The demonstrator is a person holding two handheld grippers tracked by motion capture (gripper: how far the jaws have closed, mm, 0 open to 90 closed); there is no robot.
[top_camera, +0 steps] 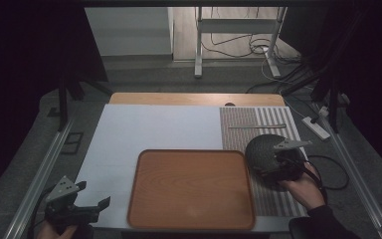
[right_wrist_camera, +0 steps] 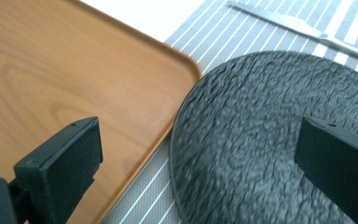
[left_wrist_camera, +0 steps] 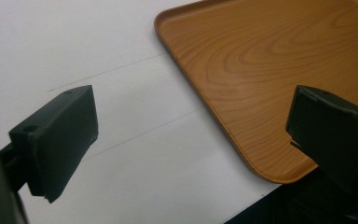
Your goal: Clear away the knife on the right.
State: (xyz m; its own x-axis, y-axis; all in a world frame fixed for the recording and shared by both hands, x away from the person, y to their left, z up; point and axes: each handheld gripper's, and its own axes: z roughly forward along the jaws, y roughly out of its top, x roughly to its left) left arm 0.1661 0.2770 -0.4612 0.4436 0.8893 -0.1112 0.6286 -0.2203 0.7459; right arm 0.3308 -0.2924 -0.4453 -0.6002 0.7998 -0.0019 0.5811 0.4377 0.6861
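A: Right gripper (top_camera: pixel 271 167) hovering over a dark plate (top_camera: pixel 261 151) at the right of the table, on the striped placemat (top_camera: pixel 273 199). Jaws standing wide apart, one over the plate's textured face, the other out over the tray's right rim. Whether touching the plate, impossible to tell.

B: Noting the plate's look. Round, charcoal grey, matte, surface rough and pebbled all over, like hammered stone. In the right gripper view, plate (right_wrist_camera: pixel 270 135) lying flat, left edge just beside the tray's (right_wrist_camera: pixel 51 84) rounded far-right corner, possibly overlapping the rim slightly; slightly blurred along the near edge.

A: Tray (top_camera: pixel 191 189) sitting near the middle of the table: wood-grain, orange-brown, rectangular with rounded corners and a low raised rim, lying bare. White sheet (top_camera: pixel 144 129) spreading beneath it and out to the left.

B: Placemat showing narrow grey and white stripes, wider white bands at the far right. A slim metal utensil (top_camera: pixel 257 126) lying across it, farther off than the plate and well apart from the gripper. Same utensil (right_wrist_camera: pixel 303 28) showing as a pale strip beyond the plate.

A: Left gripper (top_camera: pixel 92 199) resting low at the near-left corner, held in a hand, well apart from the plate. Jaws gaping wide, holding nothing, pointing toward the tray's near-left corner (left_wrist_camera: pixel 261 168).
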